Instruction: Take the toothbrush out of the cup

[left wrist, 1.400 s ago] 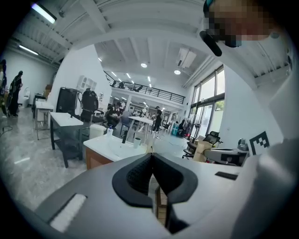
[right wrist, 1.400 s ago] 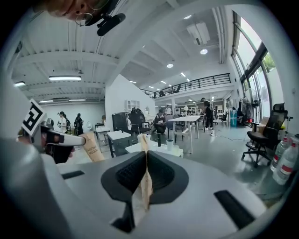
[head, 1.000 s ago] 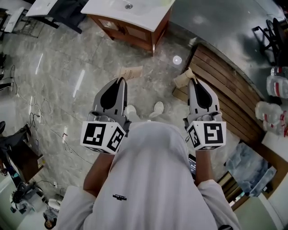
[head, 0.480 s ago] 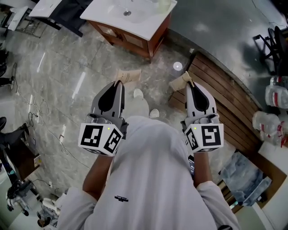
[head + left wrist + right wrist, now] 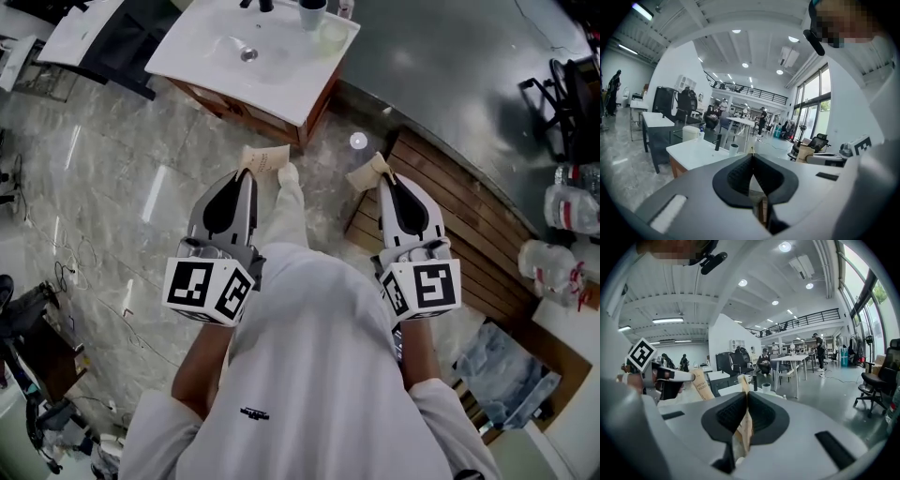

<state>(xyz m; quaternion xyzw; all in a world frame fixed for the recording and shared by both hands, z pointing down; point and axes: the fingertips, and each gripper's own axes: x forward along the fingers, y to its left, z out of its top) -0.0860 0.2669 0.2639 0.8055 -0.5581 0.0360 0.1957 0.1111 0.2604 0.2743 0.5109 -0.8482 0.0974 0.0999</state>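
Observation:
A white cup stands at the back of a white sink vanity ahead of me, next to a black faucet. It also shows small in the left gripper view, cup, and in the right gripper view, cup. No toothbrush can be made out in it. My left gripper is shut on a brown paper packet, held out over the floor. My right gripper is shut on another brown paper packet; that packet sticks up between the jaws.
A slatted wooden platform lies to the right of the vanity. Cables trail on the marble floor at left. Plastic bags sit at far right. Desks, chairs and several people fill the hall beyond.
I have walked toward the vanity; it has come further into view with the cup and faucet now showing. Both grippers stay shut on their packets.

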